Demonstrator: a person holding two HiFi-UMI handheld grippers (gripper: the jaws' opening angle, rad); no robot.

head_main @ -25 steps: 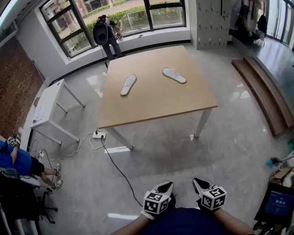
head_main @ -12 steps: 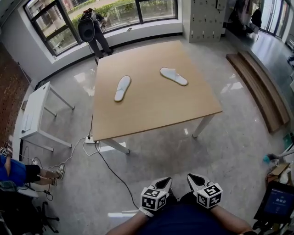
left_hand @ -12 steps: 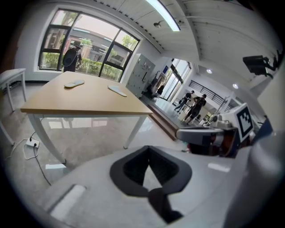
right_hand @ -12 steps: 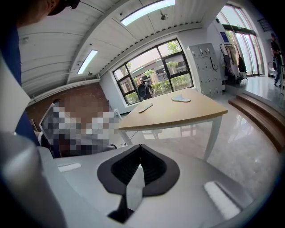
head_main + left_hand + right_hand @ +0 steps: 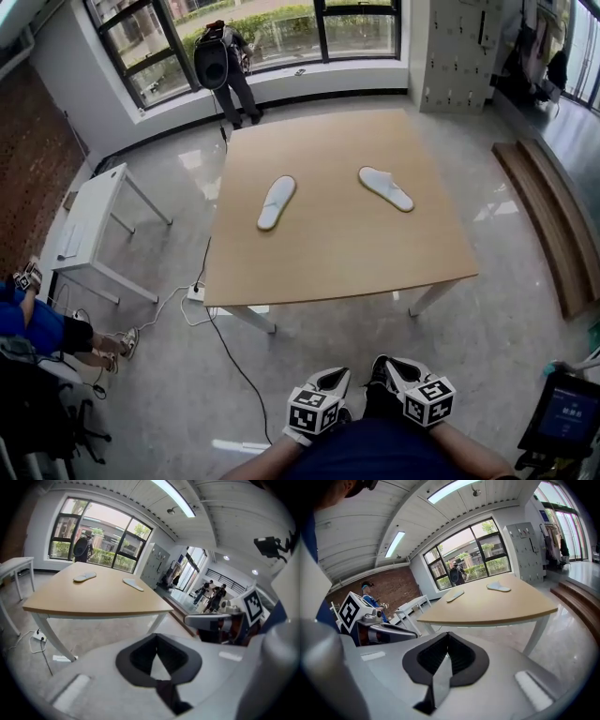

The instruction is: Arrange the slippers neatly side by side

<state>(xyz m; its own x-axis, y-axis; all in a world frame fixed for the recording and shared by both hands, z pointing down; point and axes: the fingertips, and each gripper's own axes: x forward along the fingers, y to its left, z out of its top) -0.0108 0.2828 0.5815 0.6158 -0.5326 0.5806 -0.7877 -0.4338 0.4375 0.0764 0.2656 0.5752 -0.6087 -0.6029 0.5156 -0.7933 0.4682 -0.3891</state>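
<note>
Slippers (image 5: pixel 277 202) distant; tools (image 5: pixel 339 377) low, jaws together.

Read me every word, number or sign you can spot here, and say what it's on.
No text here can be read.
Blue screen: pale marks, too small to read.
Marker cubes: black-and-white square patterns, not letters.
</note>
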